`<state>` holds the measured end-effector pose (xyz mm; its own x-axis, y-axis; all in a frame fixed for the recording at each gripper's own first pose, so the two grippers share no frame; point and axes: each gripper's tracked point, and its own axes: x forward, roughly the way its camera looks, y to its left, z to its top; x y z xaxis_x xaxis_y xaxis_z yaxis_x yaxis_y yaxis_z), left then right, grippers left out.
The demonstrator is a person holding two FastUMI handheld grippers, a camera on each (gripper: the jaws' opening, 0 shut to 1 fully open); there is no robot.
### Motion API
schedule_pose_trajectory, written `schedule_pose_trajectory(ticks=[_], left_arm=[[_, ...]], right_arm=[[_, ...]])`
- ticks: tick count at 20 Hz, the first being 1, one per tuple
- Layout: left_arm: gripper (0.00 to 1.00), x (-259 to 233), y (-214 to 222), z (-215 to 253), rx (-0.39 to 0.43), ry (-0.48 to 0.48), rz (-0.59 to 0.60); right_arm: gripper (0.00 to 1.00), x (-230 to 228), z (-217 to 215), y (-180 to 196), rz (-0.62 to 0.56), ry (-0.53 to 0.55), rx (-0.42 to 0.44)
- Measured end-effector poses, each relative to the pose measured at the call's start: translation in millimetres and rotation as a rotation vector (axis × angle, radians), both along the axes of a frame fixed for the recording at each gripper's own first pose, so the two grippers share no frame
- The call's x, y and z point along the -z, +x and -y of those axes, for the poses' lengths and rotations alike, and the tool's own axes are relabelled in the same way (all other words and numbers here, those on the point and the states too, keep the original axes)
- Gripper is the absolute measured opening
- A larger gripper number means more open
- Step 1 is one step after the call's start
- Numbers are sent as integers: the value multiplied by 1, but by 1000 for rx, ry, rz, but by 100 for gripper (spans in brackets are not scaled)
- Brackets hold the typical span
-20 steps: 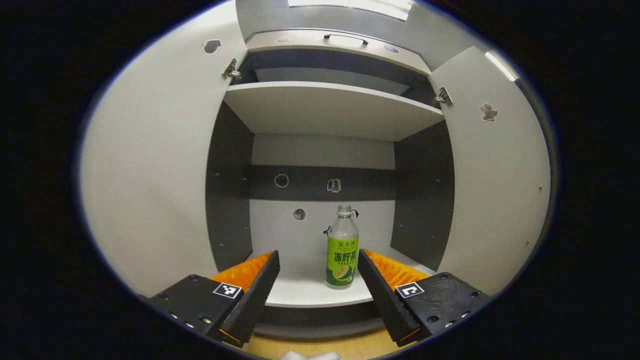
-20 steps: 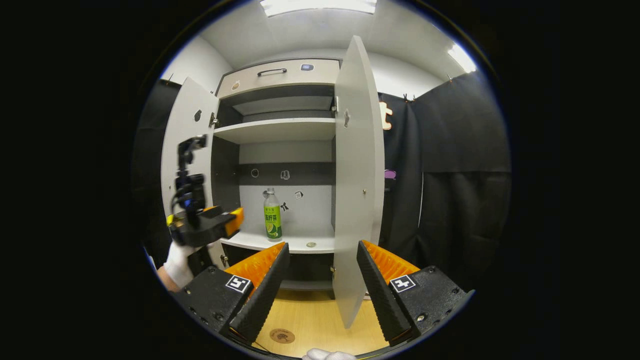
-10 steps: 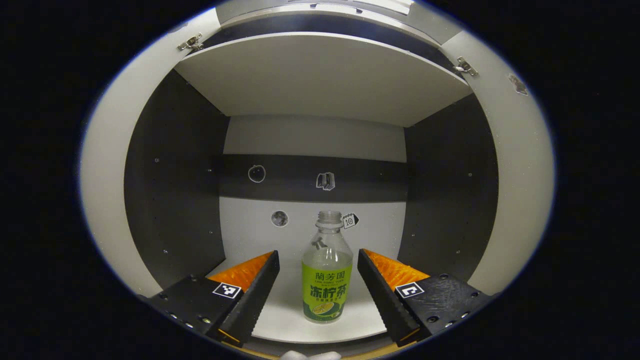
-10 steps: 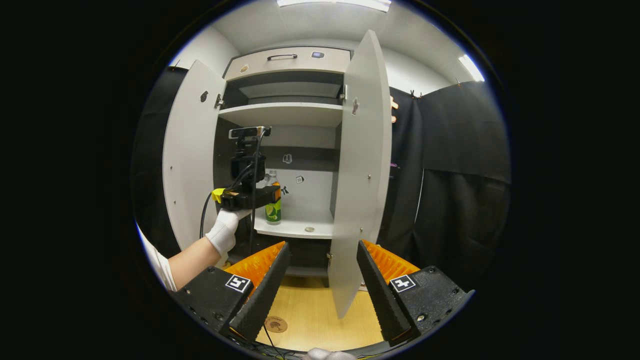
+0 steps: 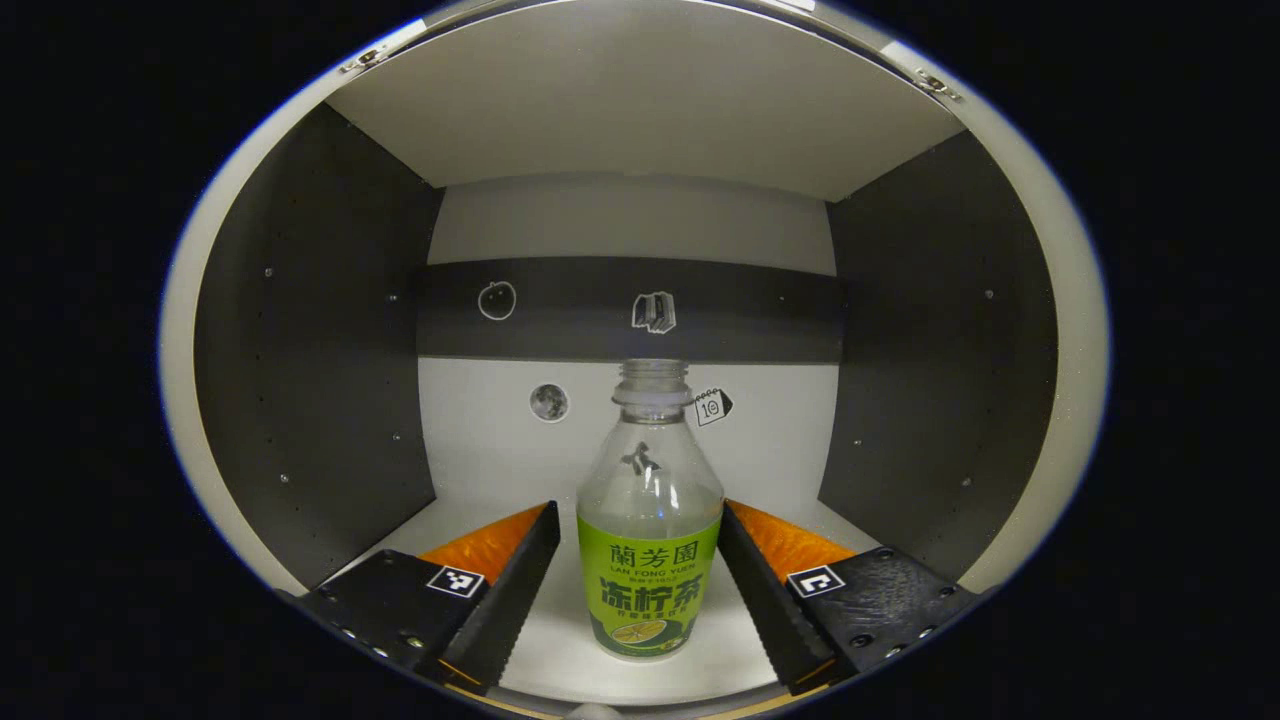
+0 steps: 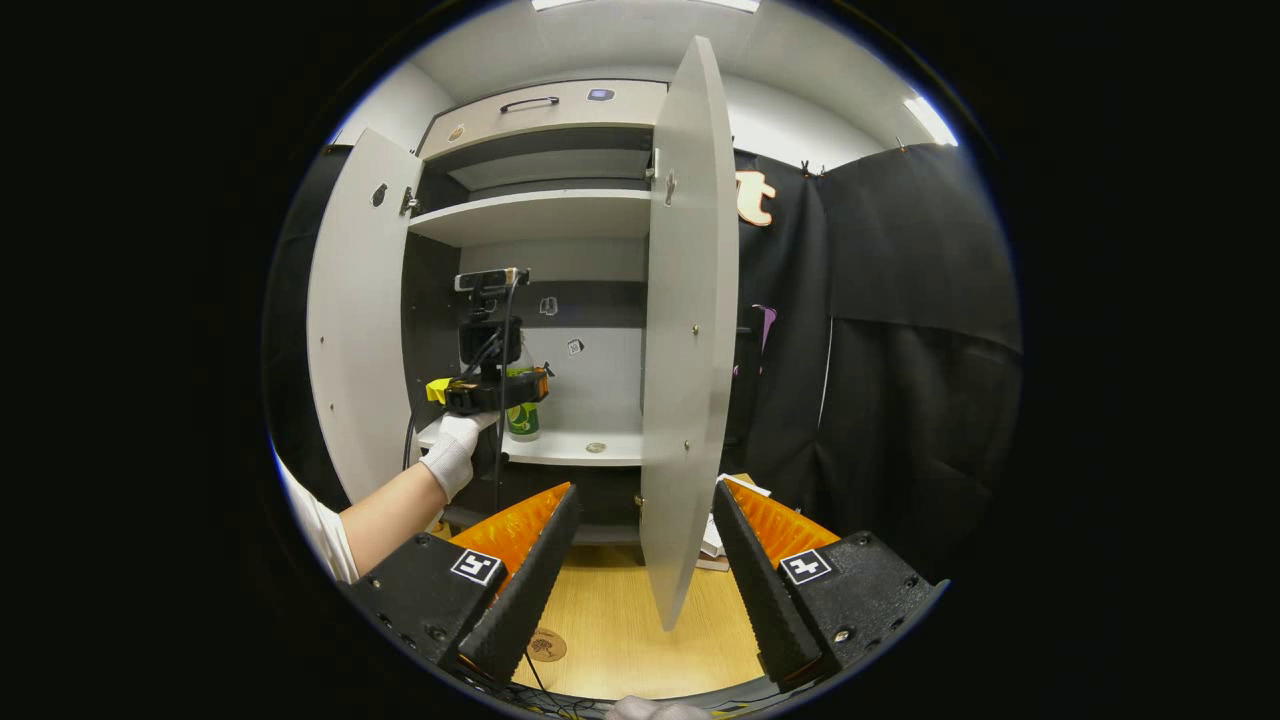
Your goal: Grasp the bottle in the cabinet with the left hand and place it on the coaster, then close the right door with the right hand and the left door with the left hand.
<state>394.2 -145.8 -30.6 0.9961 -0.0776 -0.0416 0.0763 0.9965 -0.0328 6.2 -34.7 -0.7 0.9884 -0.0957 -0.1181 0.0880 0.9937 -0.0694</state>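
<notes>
Left tool, spread wide: its two fingers flank the lemon-tea bottle, which stands upright between them at the 6 o'clock of the left gripper view. Whether the finger at 4 o'clock already touches the label cannot be told; a gap shows on the 8 o'clock side, so no grasp is made. The bottle is uncapped and rests on the lower shelf of the cabinet, with the dark side walls at 9 and 3 o'clock and the upper shelf at 12.

In the right gripper view the left tool appears at 9 o'clock, held by a white-gloved hand in front of the bottle. The right tool is likewise spread and empty, hanging at 6 o'clock outside the cabinet, with the edge of the right door between its fingers farther off.

Progress, as judged: early. The reach to the bottle is complete; closing on it, carrying it to the round coaster on the wooden floor at 7 o'clock, and shutting both doors remain. The left door and the right door both stand open.

Writing: the green label reads "LAN FONG YUEN" under three Chinese characters, with three larger characters below; a small tag sticker on the back wall shows "10".
</notes>
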Motion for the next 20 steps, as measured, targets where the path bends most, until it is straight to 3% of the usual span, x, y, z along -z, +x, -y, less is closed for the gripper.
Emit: schedule_pose_trajectory(ticks=[2,7,12,15,16,20], left_arm=[[76,-1,-1,2,14,11,-3],[72,-24,-28,-1,40,-14,66],[72,-44,-92,-6,89,-25,126],[76,-34,-134,-4,126,-17,142],[72,-27,-150,-3,141,-18,141],[72,19,-203,3,194,-14,97]], right_arm=[[83,1,1,-3,2,2,-4],[83,5,1,-9,-4,8,-10],[83,8,-4,-18,0,2,-17],[83,13,-4,-24,-2,9,-24],[83,16,-6,-26,-2,16,-30],[83,31,1,-31,-22,15,-13]])
